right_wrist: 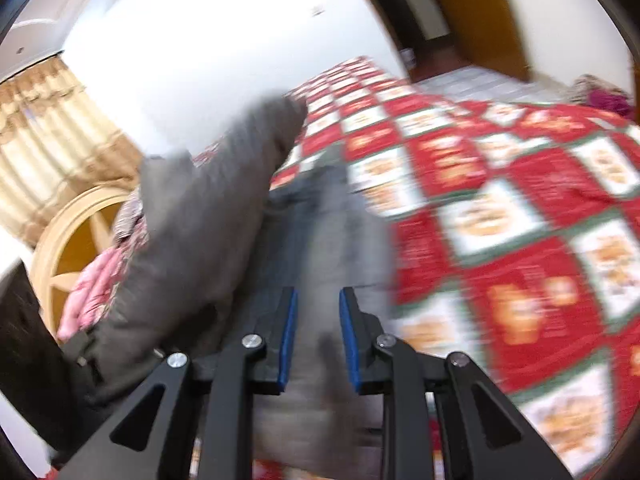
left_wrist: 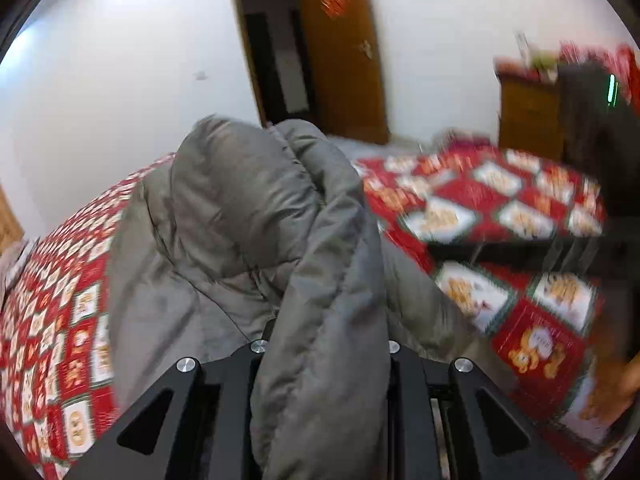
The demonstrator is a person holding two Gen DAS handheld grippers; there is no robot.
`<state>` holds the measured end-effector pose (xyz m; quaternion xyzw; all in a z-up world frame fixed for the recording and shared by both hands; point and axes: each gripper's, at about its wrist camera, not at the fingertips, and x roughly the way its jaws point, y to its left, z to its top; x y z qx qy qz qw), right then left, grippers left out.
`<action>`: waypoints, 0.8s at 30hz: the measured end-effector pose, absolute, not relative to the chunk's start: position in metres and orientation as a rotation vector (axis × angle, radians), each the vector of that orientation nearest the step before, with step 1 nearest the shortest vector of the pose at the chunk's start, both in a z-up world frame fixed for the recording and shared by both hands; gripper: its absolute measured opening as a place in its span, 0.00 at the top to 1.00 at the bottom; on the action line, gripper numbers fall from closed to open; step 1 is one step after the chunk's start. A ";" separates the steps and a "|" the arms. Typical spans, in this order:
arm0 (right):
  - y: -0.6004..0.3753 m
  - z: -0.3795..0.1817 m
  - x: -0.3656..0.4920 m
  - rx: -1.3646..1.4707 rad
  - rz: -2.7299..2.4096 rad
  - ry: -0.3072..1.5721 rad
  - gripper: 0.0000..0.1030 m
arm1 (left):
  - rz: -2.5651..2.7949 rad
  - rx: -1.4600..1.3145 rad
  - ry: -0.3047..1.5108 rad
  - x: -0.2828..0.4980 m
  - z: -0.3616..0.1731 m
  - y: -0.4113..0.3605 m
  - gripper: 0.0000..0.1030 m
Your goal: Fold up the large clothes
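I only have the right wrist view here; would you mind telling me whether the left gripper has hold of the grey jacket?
Observer: Yes. In the left wrist view a thick fold of the grey jacket runs between the fingers of the left gripper, which is closed on it.
Operator: Thanks. Is the rest of the jacket lying flat?
Observer: No, it is bunched up in a puffy heap on the red patterned bedspread.
Operator: Does my right gripper show in your other view?
Observer: Not clearly; only a dark blurred shape at the right edge. In its own view the right gripper is open over grey fabric.
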<state>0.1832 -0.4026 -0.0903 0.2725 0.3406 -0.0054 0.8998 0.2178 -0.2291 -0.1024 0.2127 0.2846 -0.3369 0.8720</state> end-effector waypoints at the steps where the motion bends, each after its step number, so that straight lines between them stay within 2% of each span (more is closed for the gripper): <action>1: -0.410 -0.092 0.180 0.571 -0.025 0.706 0.74 | -0.707 0.467 0.600 0.216 -0.110 -0.238 0.81; 4: -0.425 -0.102 0.174 0.596 -0.030 0.718 0.71 | -0.702 0.547 0.593 0.208 -0.134 -0.260 0.81; 6: -0.429 -0.106 0.175 0.611 -0.010 0.720 0.60 | -0.690 0.564 0.591 0.207 -0.145 -0.265 0.81; 7: -0.428 -0.108 0.172 0.622 -0.001 0.716 0.47 | -0.686 0.557 0.595 0.207 -0.149 -0.265 0.81; 8: -0.428 -0.108 0.174 0.630 0.007 0.708 0.42 | -0.681 0.551 0.599 0.208 -0.152 -0.264 0.81; 13: -0.423 -0.089 0.194 0.628 0.059 0.679 0.39 | -0.671 0.543 0.608 0.211 -0.156 -0.259 0.81; 16: -0.413 -0.079 0.218 0.599 0.151 0.674 0.17 | -0.668 0.547 0.610 0.213 -0.152 -0.265 0.81; 19: -0.402 -0.078 0.245 0.534 0.170 0.724 0.19 | -0.680 0.531 0.621 0.215 -0.148 -0.260 0.80; 20: -0.398 -0.080 0.252 0.520 0.187 0.740 0.36 | -0.684 0.516 0.631 0.216 -0.145 -0.258 0.80; 22: -0.394 -0.086 0.262 0.481 0.183 0.778 0.55 | -0.686 0.502 0.643 0.219 -0.141 -0.259 0.79; 24: -0.393 -0.091 0.266 0.455 0.164 0.786 0.62 | -0.685 0.502 0.646 0.221 -0.138 -0.260 0.79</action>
